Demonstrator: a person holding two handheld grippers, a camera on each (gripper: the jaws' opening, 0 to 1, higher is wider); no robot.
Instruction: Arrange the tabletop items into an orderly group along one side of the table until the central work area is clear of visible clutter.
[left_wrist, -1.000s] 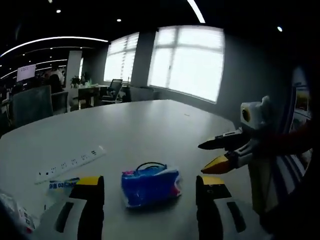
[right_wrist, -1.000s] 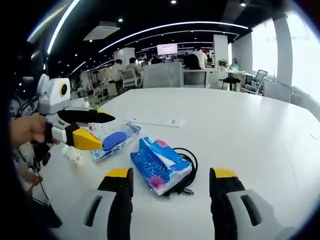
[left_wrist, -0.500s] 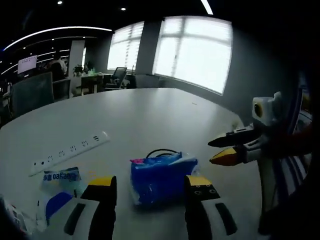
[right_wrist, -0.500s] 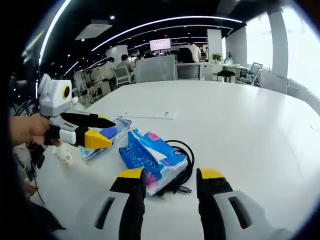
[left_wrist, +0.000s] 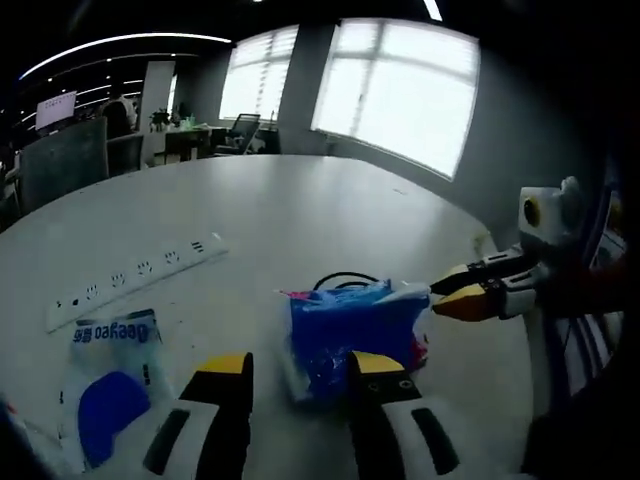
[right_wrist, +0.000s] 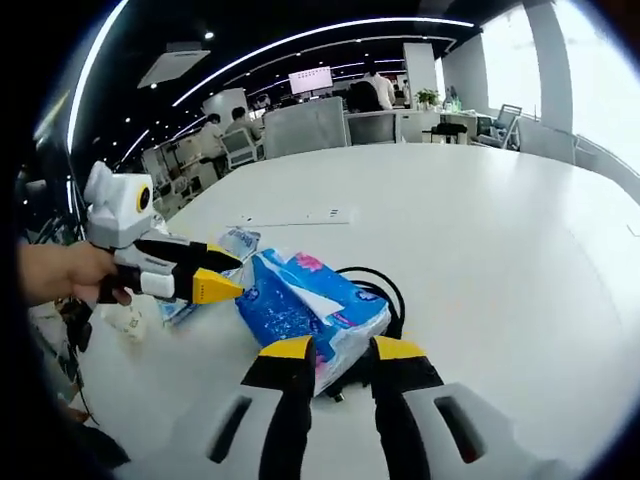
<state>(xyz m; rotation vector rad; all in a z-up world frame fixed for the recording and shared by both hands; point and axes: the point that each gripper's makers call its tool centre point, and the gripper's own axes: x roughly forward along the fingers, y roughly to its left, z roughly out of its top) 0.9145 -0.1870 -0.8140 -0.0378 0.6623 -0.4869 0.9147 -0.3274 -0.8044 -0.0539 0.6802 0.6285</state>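
A blue tissue pack (left_wrist: 350, 320) lies on the white table (left_wrist: 300, 210), on top of a black cable (left_wrist: 345, 279). My left gripper (left_wrist: 302, 362) has its jaws drawn in around the pack's near corner. From the right, my right gripper (left_wrist: 445, 293) pinches the pack's far end. In the right gripper view the same tissue pack (right_wrist: 300, 300) sits between the narrow jaws of my right gripper (right_wrist: 342, 348), and the black cable (right_wrist: 388, 292) loops out behind it. The left gripper (right_wrist: 232, 277) meets the pack's left edge there, held by a hand (right_wrist: 60, 275).
A white power strip (left_wrist: 130, 285) lies to the left, and nearer me is a clear wipes packet (left_wrist: 110, 385) with a blue oval. In the right gripper view the power strip (right_wrist: 295, 216) lies further back and a crumpled white scrap (right_wrist: 130, 320) sits near the table edge. Chairs and desks stand beyond.
Both grippers have moved in on the tissue pack from opposite ends, and their jaws have narrowed steadily. The pack's end by the right gripper now sits slightly raised.
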